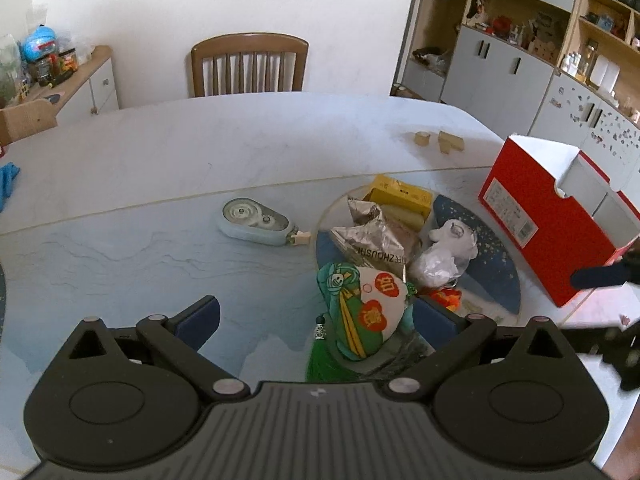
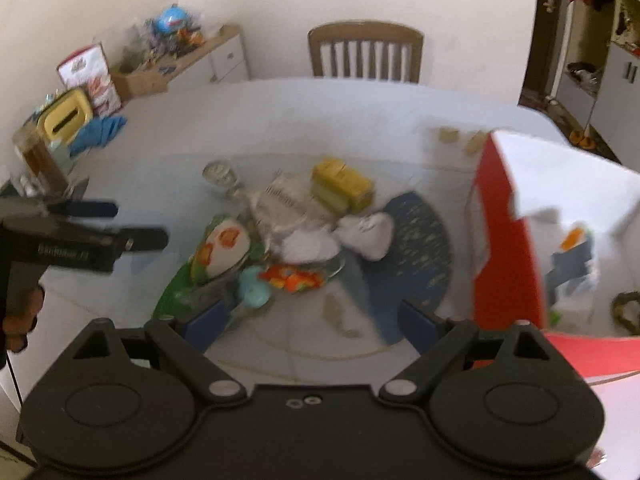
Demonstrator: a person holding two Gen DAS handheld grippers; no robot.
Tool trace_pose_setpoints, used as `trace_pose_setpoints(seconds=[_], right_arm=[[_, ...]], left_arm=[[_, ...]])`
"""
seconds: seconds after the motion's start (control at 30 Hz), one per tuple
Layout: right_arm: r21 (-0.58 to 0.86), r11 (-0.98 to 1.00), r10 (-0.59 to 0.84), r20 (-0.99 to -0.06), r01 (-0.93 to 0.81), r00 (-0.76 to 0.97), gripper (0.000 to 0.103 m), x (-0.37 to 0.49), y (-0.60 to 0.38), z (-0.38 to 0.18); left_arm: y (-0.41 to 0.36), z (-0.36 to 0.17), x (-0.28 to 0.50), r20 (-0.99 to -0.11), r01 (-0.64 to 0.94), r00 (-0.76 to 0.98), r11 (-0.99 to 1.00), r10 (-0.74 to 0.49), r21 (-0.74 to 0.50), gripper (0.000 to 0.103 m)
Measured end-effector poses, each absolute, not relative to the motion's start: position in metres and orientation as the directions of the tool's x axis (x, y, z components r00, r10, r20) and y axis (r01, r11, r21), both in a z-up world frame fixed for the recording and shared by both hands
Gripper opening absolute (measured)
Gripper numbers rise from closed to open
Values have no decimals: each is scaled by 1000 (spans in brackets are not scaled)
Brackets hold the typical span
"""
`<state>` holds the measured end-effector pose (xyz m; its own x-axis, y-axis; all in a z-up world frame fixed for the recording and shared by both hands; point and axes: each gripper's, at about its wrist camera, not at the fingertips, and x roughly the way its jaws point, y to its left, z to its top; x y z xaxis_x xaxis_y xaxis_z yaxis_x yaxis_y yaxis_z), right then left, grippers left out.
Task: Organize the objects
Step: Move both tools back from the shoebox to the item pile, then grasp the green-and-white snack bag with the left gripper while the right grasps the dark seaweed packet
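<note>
Nearest my left gripper (image 1: 316, 320): one green embroidered pouch (image 1: 362, 312) with red patches, lying between the wide-spread jaws but untouched, so nothing is held. Behind it, heaped on a round blue mat (image 1: 492, 276): one crumpled foil bag (image 1: 376, 232), one yellow carton (image 1: 404, 196), one white plastic bundle (image 1: 448, 252), orange wrappers (image 1: 448, 296). Left of the heap, apart, one correction-tape dispenser (image 1: 256, 222) on the table (image 1: 160, 168). My right gripper (image 2: 316, 320), jaws likewise spread and empty, hangs over the mat's near edge. Just right of the heap, one red shoebox (image 1: 536, 232), open-topped, already holding a few items; I judge it the destination.
</note>
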<state>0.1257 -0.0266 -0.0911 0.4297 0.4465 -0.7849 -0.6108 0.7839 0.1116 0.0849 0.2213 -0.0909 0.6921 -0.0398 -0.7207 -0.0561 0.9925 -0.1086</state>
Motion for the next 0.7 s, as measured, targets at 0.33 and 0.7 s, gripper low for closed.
trace_pose_setpoints(seconds=[0.33, 0.7], right_arm=[[110, 742, 449, -815, -661, 368, 87, 112, 13, -123], [157, 719, 484, -812, -677, 327, 73, 111, 41, -143]], left_arm=[[211, -111, 107, -729, 12, 681, 996, -76, -93, 103], [204, -121, 135, -745, 52, 655, 991, -130, -127, 103]])
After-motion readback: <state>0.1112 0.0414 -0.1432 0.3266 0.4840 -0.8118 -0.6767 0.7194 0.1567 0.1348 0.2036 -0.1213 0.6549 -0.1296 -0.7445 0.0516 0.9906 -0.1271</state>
